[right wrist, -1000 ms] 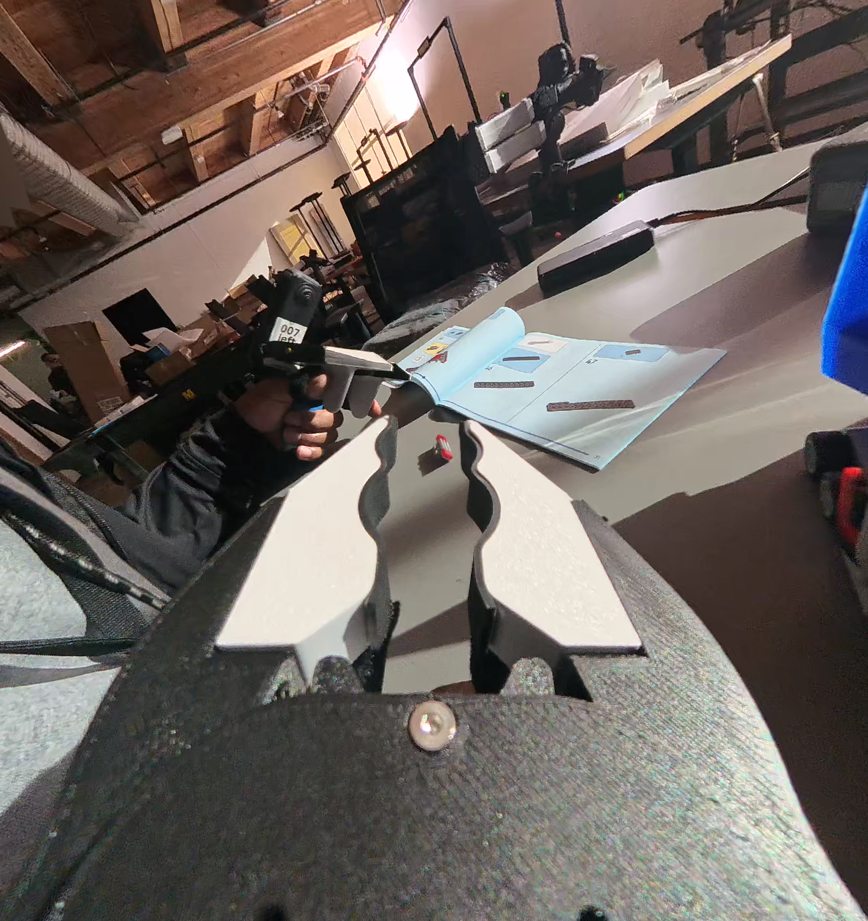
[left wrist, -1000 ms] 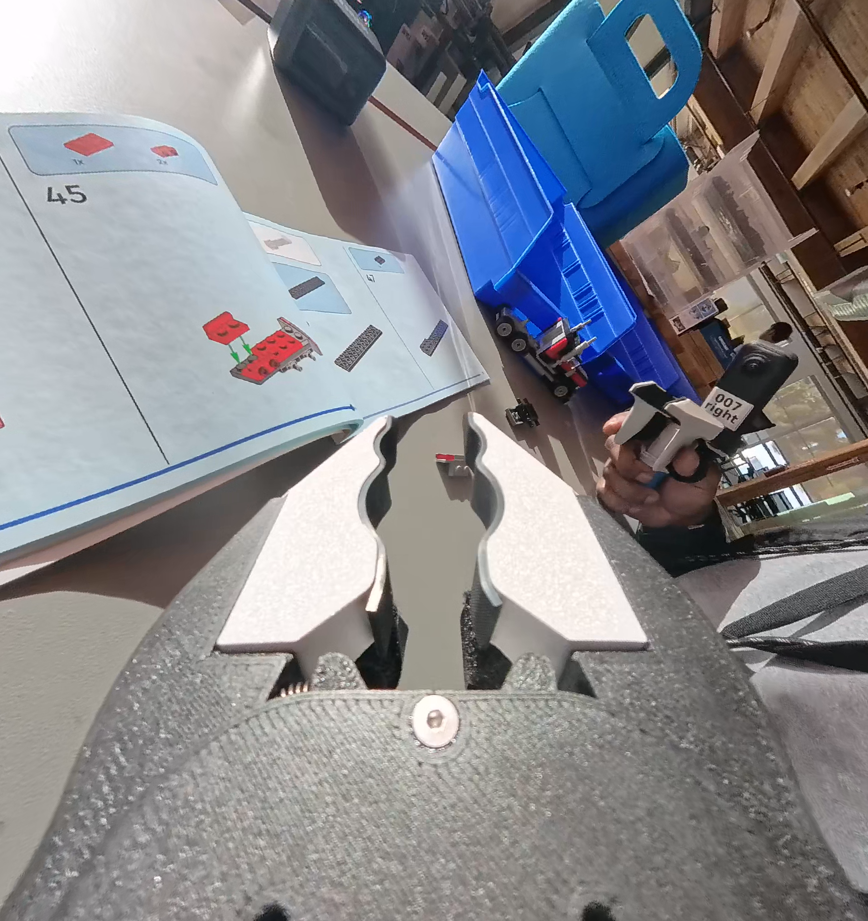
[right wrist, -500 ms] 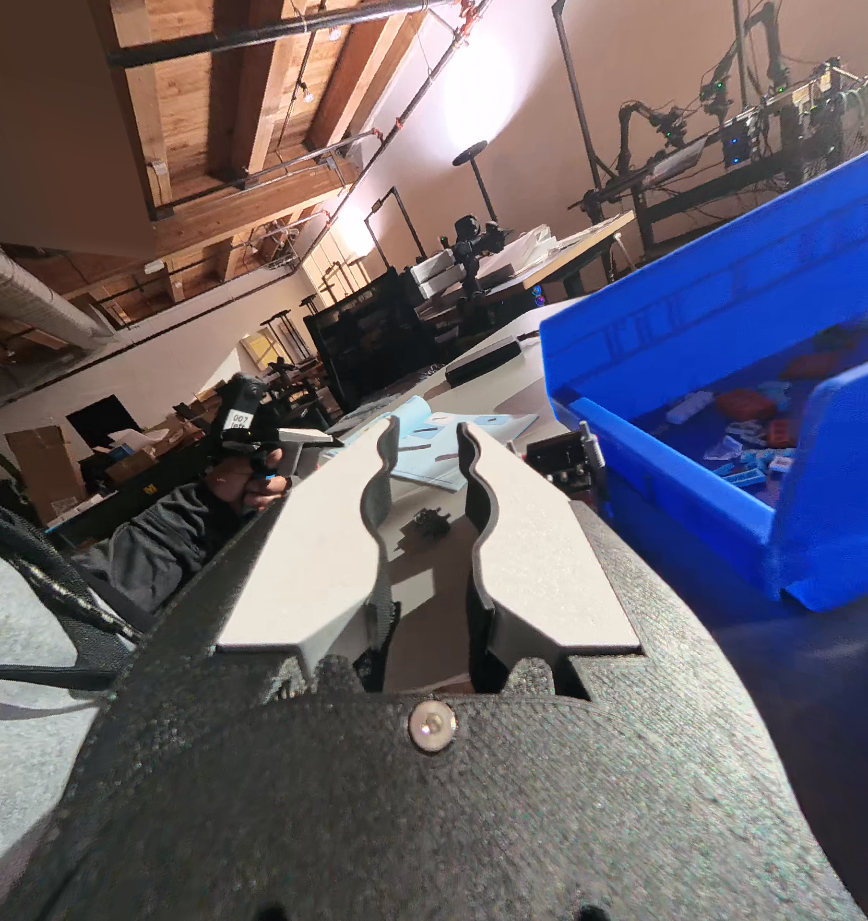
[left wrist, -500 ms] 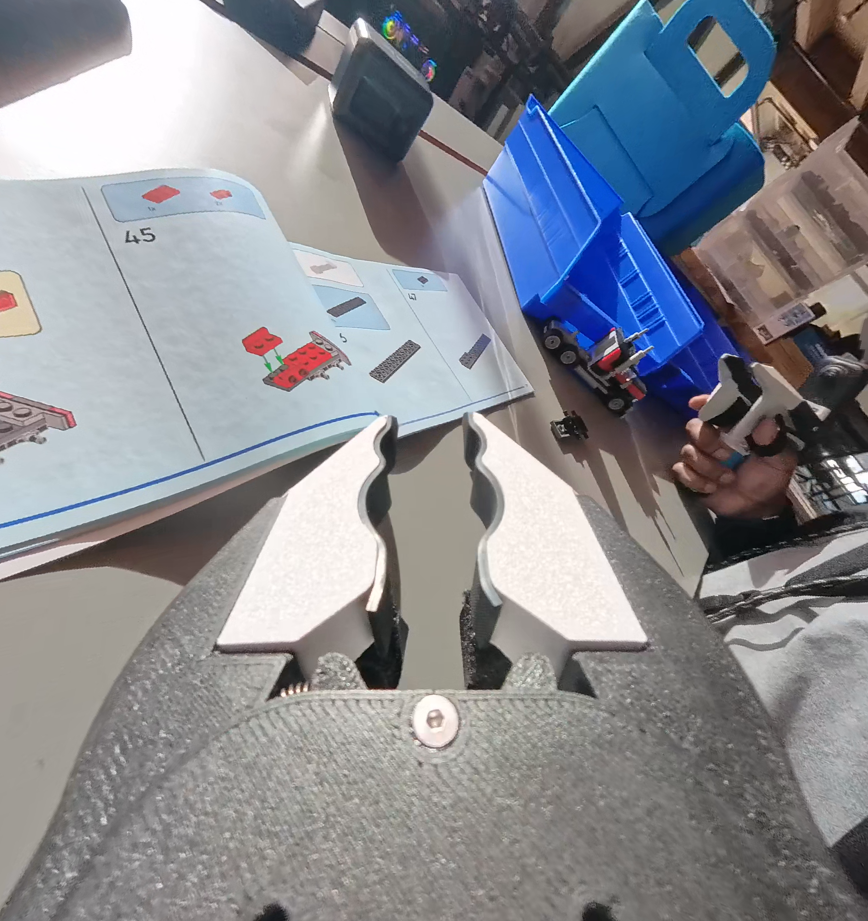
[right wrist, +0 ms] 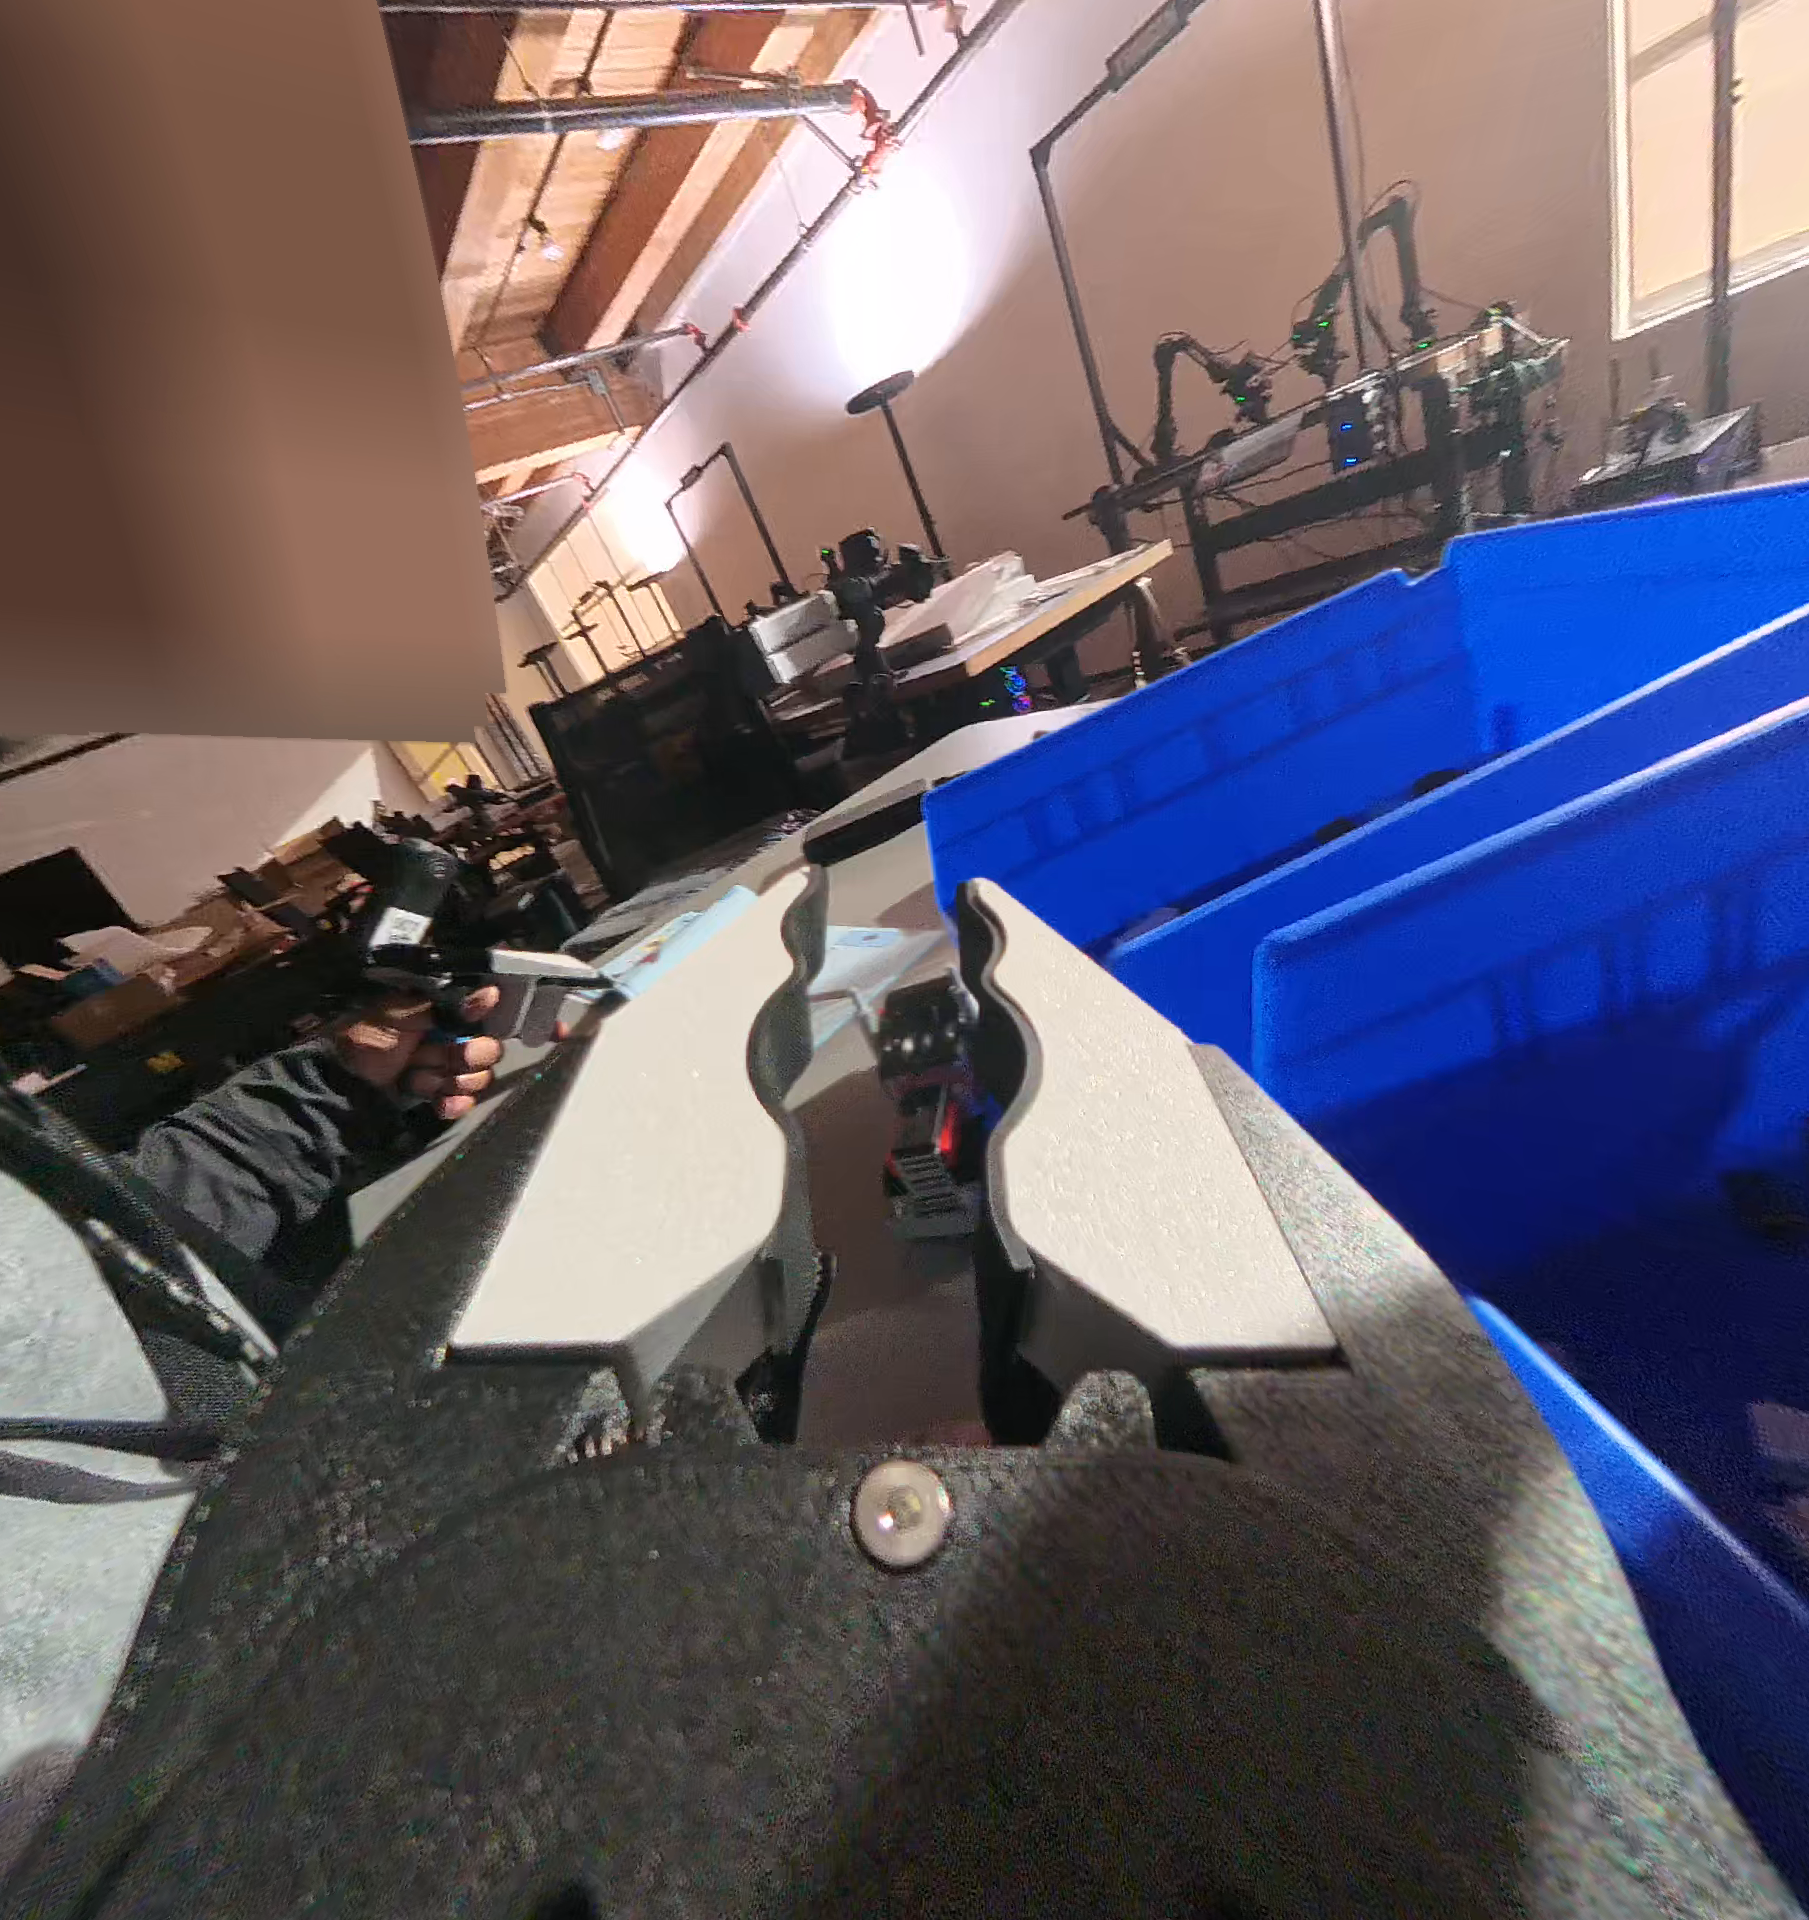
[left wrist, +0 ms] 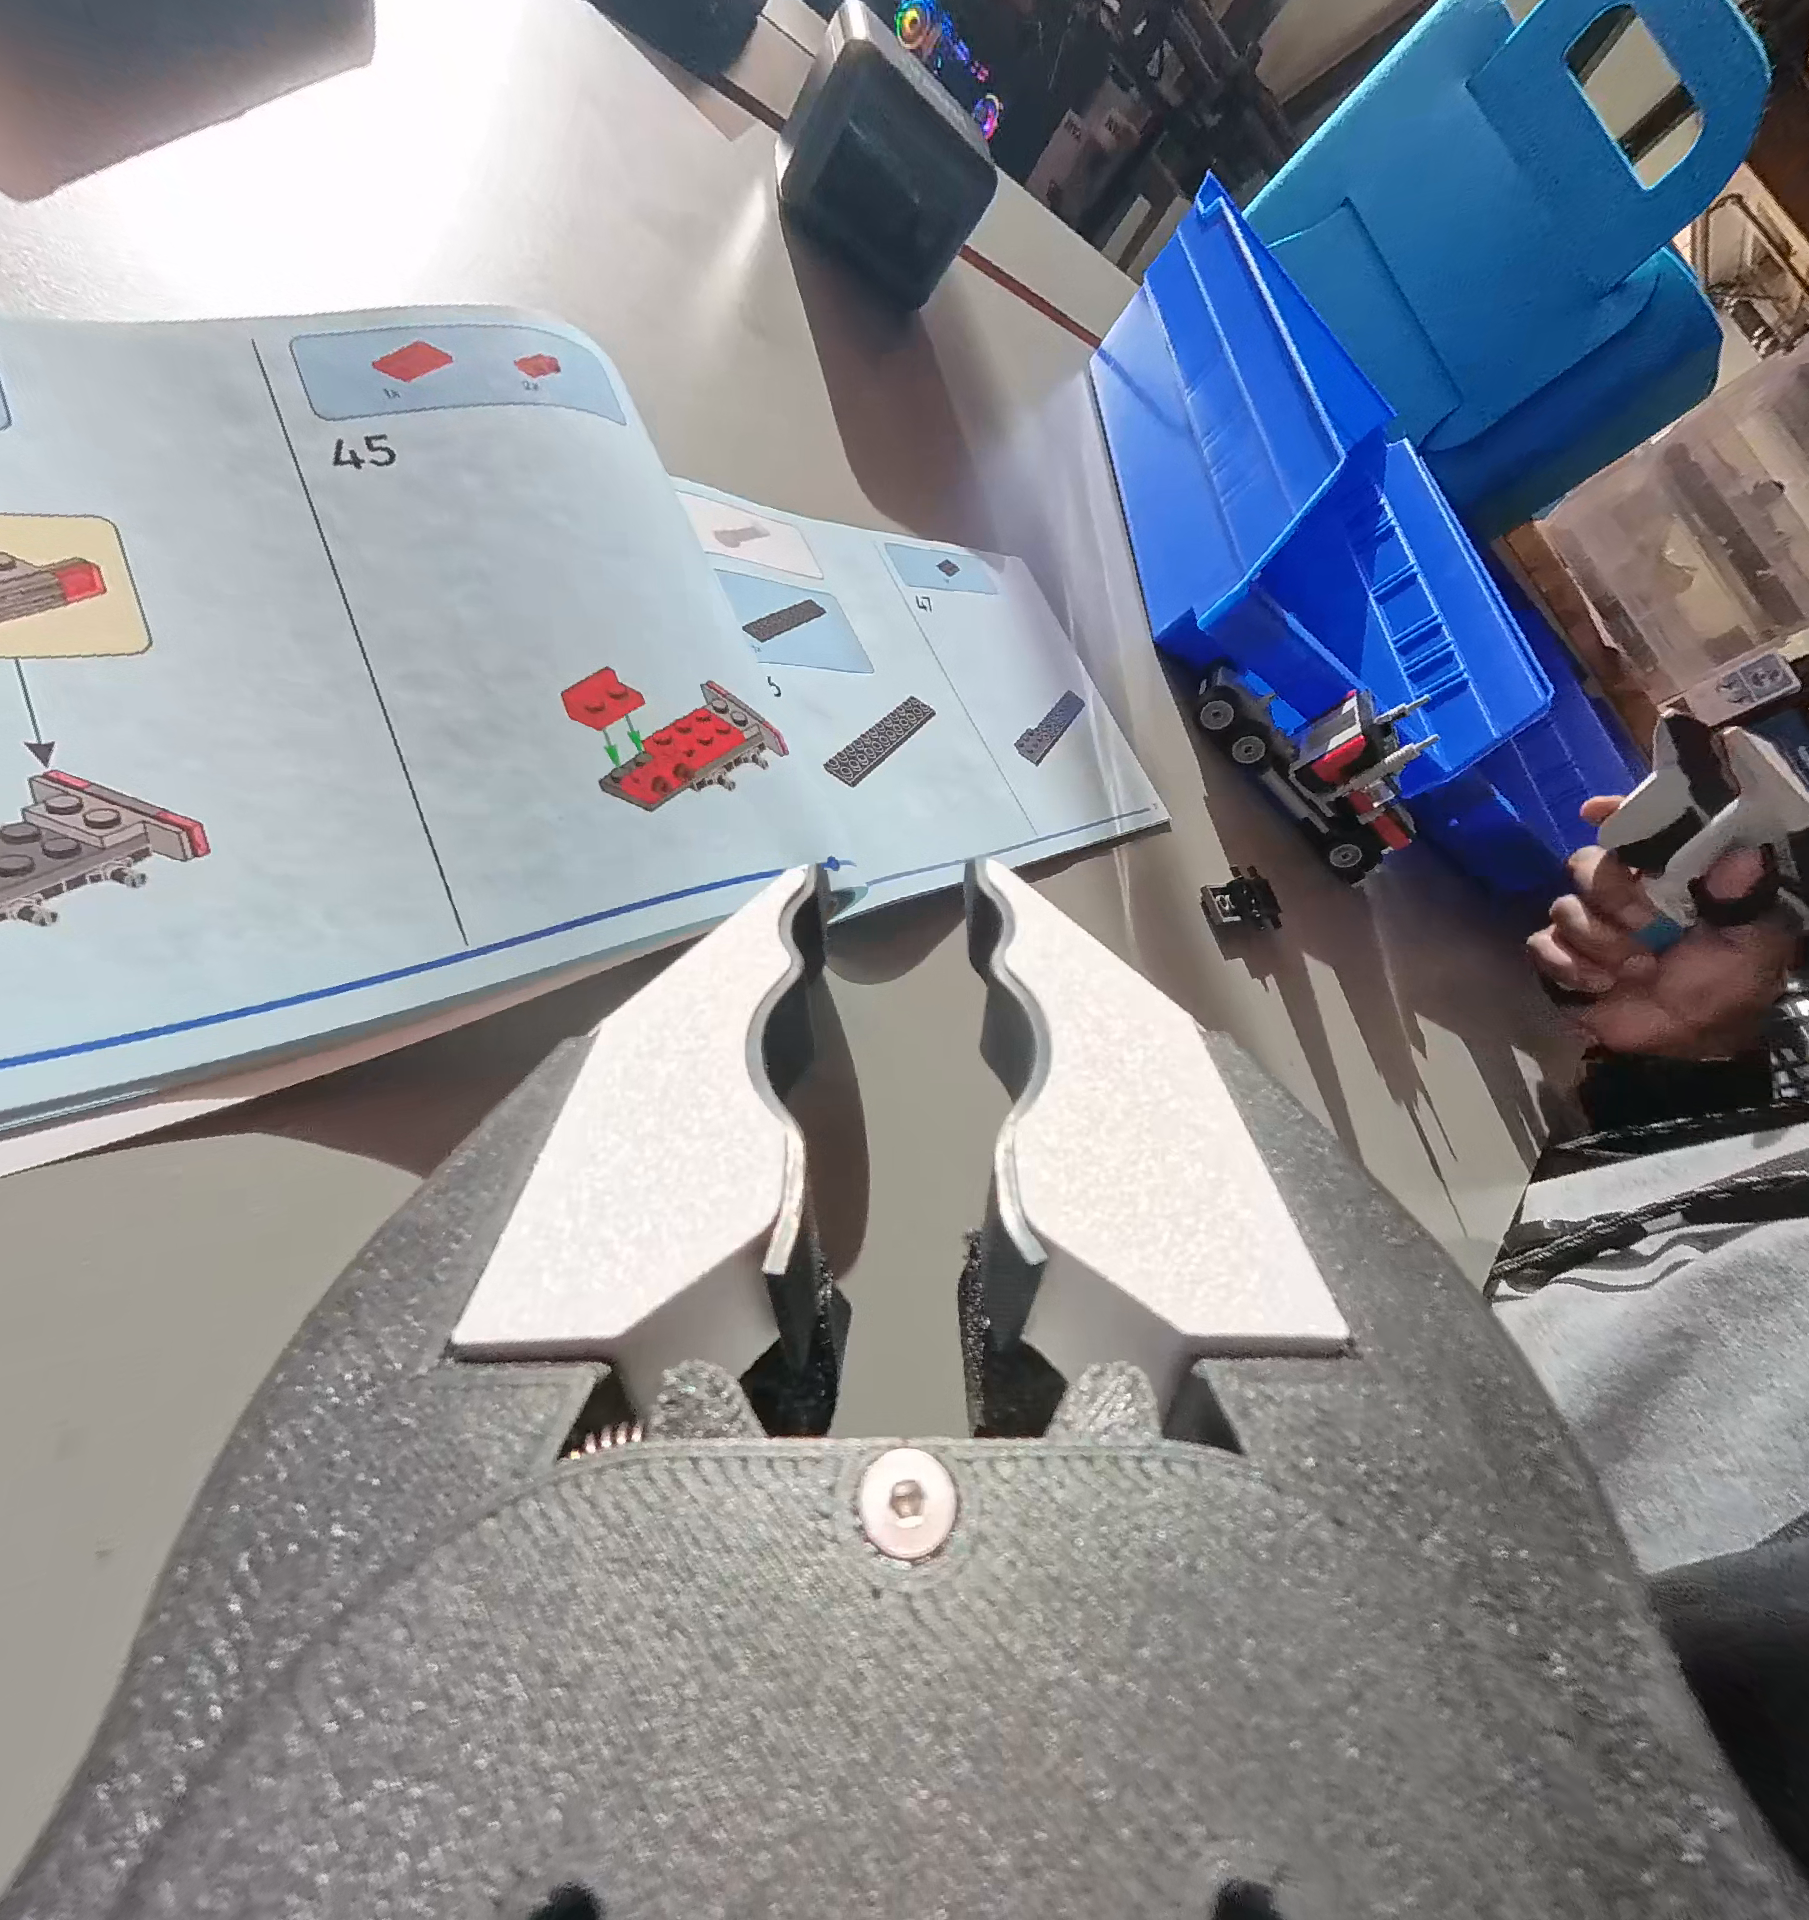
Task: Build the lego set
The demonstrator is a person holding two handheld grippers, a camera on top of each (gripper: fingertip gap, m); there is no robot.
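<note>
partly built black, red and grey lego truck (left wrist: 1313, 781) stands on the grey table (left wrist: 588, 177), just beside the front wall of the blue plastic bins (left wrist: 1326, 520). its long axis runs along that wall, wheels down; which end is the cab is hard to tell at this range. a small black lego piece (left wrist: 1239, 906) lies apart from it, toward the table's near edge. the open light-blue instruction booklet (left wrist: 308, 665) lies left of the truck, with a black box (left wrist: 884, 187) behind it. left gripper (left wrist: 895, 896) hangs over the booklet's near edge, fingers parted by a narrow gap and holding nothing. right gripper (right wrist: 887, 902), held in a hand (left wrist: 1648, 971), is low at the table edge with the truck (right wrist: 921, 1091) seen in the gap between its fingers, apparently beyond them; these too are slightly parted and grip nothing. the bins (right wrist: 1502, 935) rise close on its right, crowding that side.
</note>
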